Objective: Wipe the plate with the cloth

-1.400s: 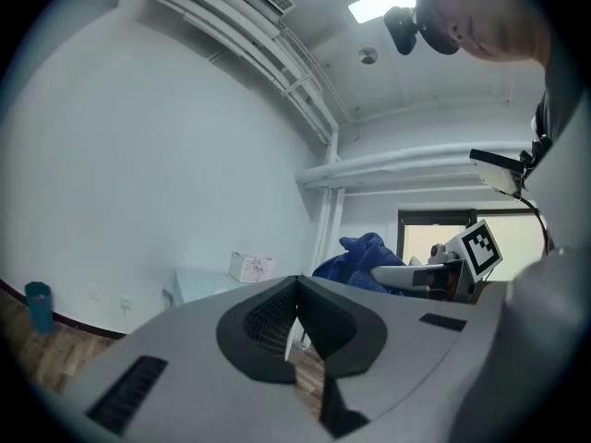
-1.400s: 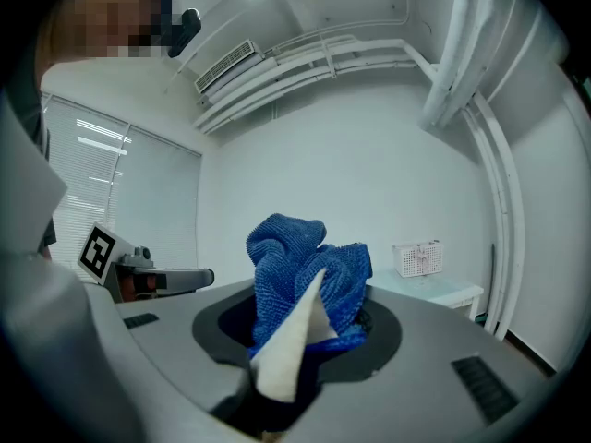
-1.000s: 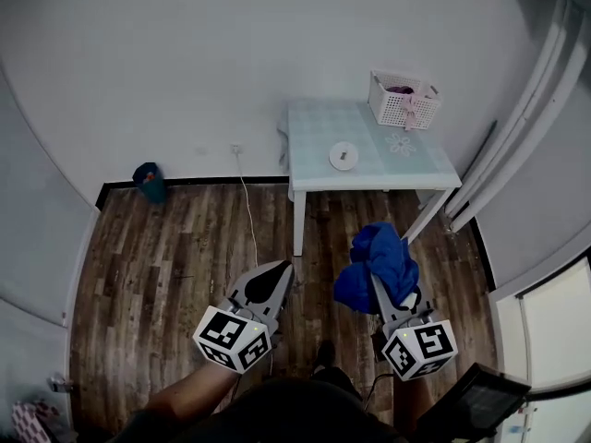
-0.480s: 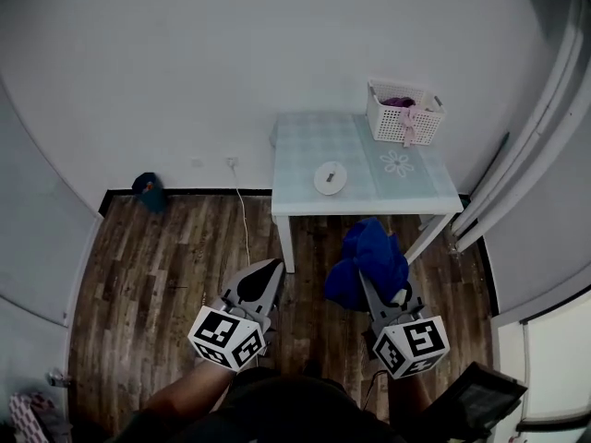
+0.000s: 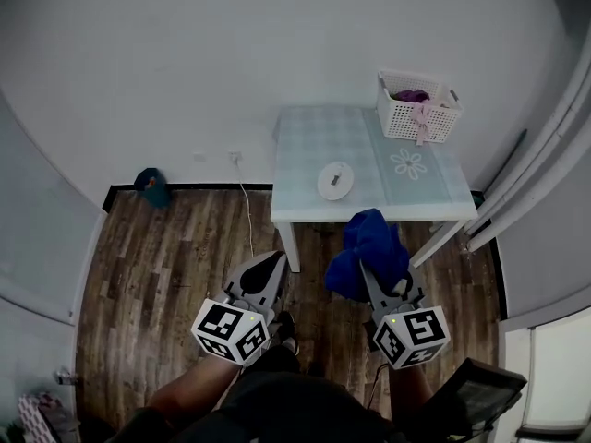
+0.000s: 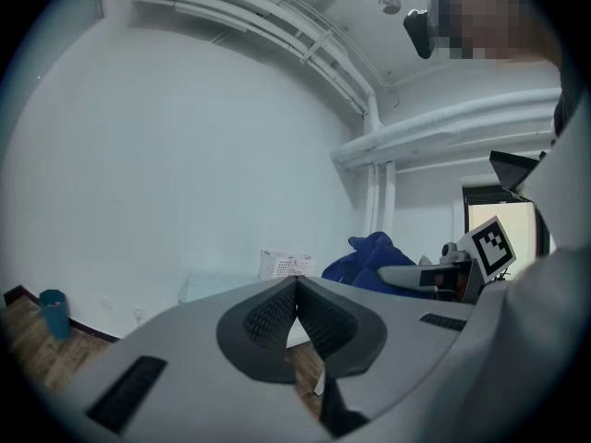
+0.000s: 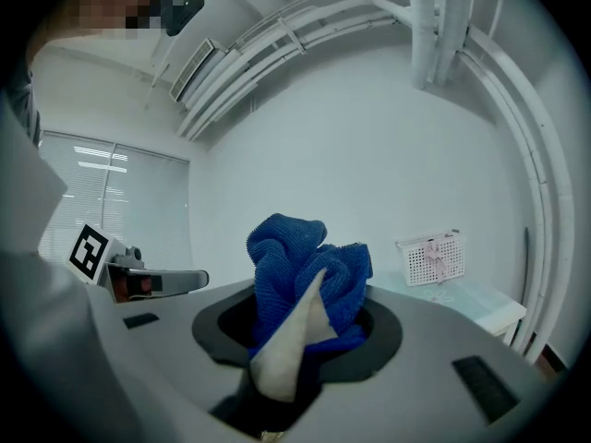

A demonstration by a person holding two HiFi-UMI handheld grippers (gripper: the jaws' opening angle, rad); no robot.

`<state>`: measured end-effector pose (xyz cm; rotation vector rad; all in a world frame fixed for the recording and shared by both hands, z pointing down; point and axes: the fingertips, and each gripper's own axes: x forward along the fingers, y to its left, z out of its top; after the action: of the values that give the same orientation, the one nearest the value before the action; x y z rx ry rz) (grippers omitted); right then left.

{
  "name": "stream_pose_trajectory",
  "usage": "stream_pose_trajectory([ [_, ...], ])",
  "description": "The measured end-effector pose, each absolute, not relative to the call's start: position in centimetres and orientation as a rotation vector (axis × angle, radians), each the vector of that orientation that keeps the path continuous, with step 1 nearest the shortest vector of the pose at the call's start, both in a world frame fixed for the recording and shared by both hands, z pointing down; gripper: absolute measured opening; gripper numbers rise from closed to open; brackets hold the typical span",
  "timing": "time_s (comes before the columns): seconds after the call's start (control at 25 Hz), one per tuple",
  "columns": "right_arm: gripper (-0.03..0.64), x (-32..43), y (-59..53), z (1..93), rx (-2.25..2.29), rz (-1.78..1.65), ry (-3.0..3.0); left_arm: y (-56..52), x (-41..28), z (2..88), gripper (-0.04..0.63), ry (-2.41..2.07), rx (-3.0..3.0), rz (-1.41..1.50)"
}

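Note:
A small white plate [image 5: 335, 180] lies on the pale table [image 5: 309, 146], well ahead of both grippers. My right gripper [image 5: 373, 273] is shut on a bunched blue cloth [image 5: 370, 245], held over the floor just short of the table's front edge. In the right gripper view the cloth [image 7: 306, 276] bulges up between the jaws. My left gripper [image 5: 273, 265] hangs beside it over the wooden floor, its jaws pressed together on nothing. The left gripper view shows those pads [image 6: 277, 314] touching, and the cloth [image 6: 371, 256] off to the right.
A white lattice basket [image 5: 418, 107] holding purple and pink items stands at the table's far right corner. A teal bin [image 5: 150, 185] sits by the wall at the left, with a cable [image 5: 247, 220] trailing down to the floor. White pipes [image 5: 536, 164] run along the right.
The table has drawn nearer, and the cloth's top now overlaps its front edge. Both grippers keep the same pose side by side; the right stays shut on the cloth.

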<state>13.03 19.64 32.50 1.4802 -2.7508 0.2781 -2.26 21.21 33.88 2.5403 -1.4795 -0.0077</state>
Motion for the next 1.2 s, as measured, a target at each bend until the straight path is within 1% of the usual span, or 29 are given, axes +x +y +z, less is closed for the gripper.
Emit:
stream_pose_trajectory([
  [0.24,0.153,11.8,14.1,33.3,1.518,0.289,-2.691,14.8,-3.7,34.5,0.009,-1.46,2.556,0.002],
  [0.8,0.153,6.5,2.0,33.1,1.57,0.267,-2.561,1.9,-9.6,35.2,0.009,-1.377,2.561,-0.019],
  [1.0,0.153,6.0,-1.7,34.1,1.558,0.279,-2.534,-1.6,-9.7,36.9,0.008,-1.359,2.528,0.008],
  [1.2,0.153,7.3,-6.1,36.7,1.572,0.337,-2.508,-5.3,-8.0,38.3,0.009,-1.332,2.538,0.032],
])
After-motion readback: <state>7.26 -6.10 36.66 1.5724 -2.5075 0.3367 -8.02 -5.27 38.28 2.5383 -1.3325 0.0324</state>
